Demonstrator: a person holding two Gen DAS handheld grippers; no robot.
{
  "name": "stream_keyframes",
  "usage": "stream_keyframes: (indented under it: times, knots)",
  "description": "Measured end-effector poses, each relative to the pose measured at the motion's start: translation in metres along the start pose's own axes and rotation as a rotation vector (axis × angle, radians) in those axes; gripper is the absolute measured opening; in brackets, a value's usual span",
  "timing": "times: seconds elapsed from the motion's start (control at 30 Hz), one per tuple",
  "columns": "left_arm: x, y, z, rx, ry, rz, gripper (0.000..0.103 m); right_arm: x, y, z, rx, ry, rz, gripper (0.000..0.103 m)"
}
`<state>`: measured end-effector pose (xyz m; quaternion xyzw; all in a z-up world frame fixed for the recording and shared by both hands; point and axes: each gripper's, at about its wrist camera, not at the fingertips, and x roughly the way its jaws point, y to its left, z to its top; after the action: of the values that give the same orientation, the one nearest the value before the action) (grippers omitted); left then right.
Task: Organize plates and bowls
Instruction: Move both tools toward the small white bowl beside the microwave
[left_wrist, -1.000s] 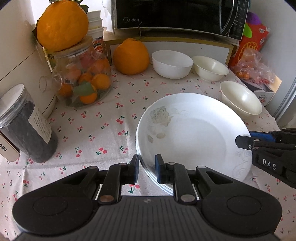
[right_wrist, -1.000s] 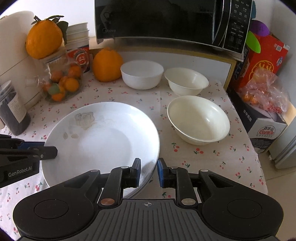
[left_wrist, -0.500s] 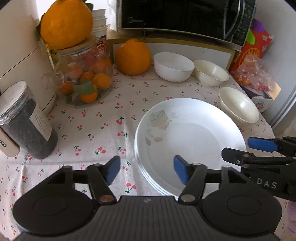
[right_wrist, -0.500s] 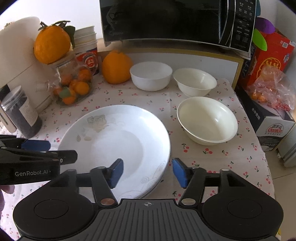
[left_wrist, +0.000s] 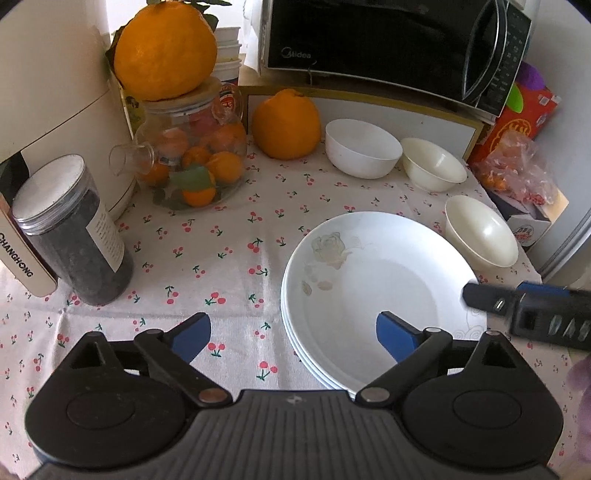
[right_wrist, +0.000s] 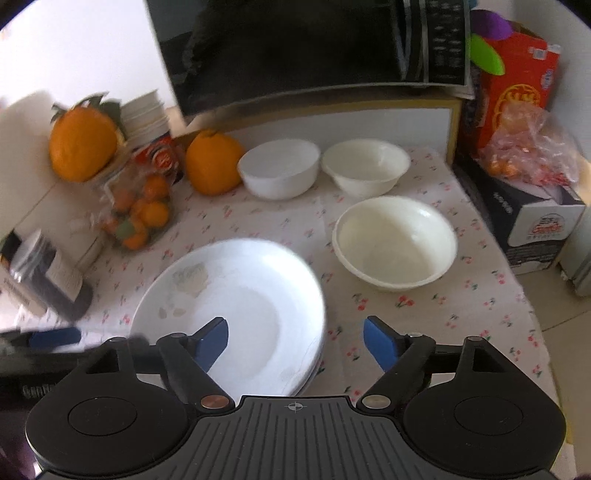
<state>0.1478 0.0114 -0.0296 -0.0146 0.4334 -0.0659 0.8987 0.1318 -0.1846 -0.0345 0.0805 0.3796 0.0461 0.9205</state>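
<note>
A stack of white plates (left_wrist: 373, 295) lies on the cherry-print tablecloth; it also shows in the right wrist view (right_wrist: 236, 314). My left gripper (left_wrist: 293, 338) is open and empty, above the stack's near left edge. My right gripper (right_wrist: 295, 341) is open and empty, above the stack's near right edge; its fingers (left_wrist: 491, 300) reach in from the right in the left wrist view. A cream bowl (right_wrist: 395, 242) stands right of the plates. A white bowl (right_wrist: 279, 168) and a second cream bowl (right_wrist: 365, 166) stand at the back.
A microwave (left_wrist: 391, 48) stands on a shelf at the back. A large orange (left_wrist: 286, 123), a glass jar of oranges (left_wrist: 192, 162) topped by another orange, and a dark jar (left_wrist: 74, 232) stand left. A red box (right_wrist: 513, 92) and bagged fruit (right_wrist: 528, 155) are at the right.
Both grippers were shut on the plate stack's near rim one second ago. They have opened, let go and drawn back and up. The right wrist view has tilted and is blurred.
</note>
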Motion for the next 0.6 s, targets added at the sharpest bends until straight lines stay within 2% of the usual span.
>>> stream_keyframes:
  times: [0.2,0.4,0.6]
  knots:
    - [0.004,0.004,0.013,-0.065,0.008,0.008,0.098,-0.007,-0.013,0.024,0.101,-0.038,0.06,0.088]
    - [0.016,0.007,0.044,-0.102,-0.037,0.01,0.1,0.0,-0.023,0.057,0.181,-0.072,0.094,0.089]
    - [0.036,0.008,0.08,-0.134,-0.076,-0.001,0.102,0.023,-0.037,0.082,0.271,-0.047,0.187,0.089]
